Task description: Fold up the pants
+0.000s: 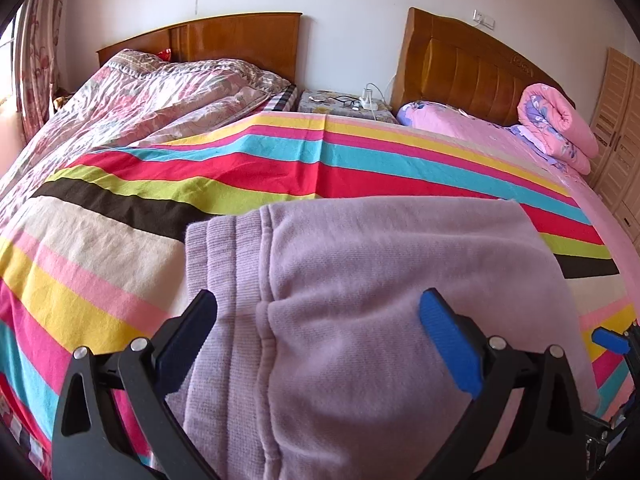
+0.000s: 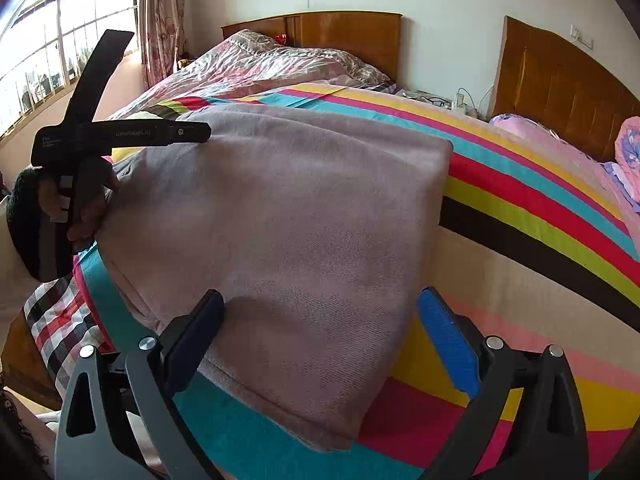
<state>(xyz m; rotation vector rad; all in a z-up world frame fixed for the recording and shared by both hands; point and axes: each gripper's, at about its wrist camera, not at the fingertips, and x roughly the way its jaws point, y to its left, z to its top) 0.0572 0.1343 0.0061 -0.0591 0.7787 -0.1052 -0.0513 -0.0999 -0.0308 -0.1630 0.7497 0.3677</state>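
Left hand-held gripper (image 1: pixel 318 308): black frame, blue pads, jaws spread wide above the waistband end. Right hand-held gripper (image 2: pixel 320 310): same build, jaws spread, nothing pinched. Folded lilac fleece pants (image 2: pixel 280 216): lying flat beneath both. Multicoloured striped cotton bedspread (image 1: pixel 120 248): under the pants, covering the bed.

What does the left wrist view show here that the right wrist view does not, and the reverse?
Only the left wrist view: the ribbed waistband of the pants, the rolled pink quilt in full, and a wooden wardrobe.

Only the right wrist view: the window, the person's hand on the left gripper's handle, and a checked sheet.

Both: the folded lilac pants on the striped blanket, open jaws, two headboards, and the nightstand.
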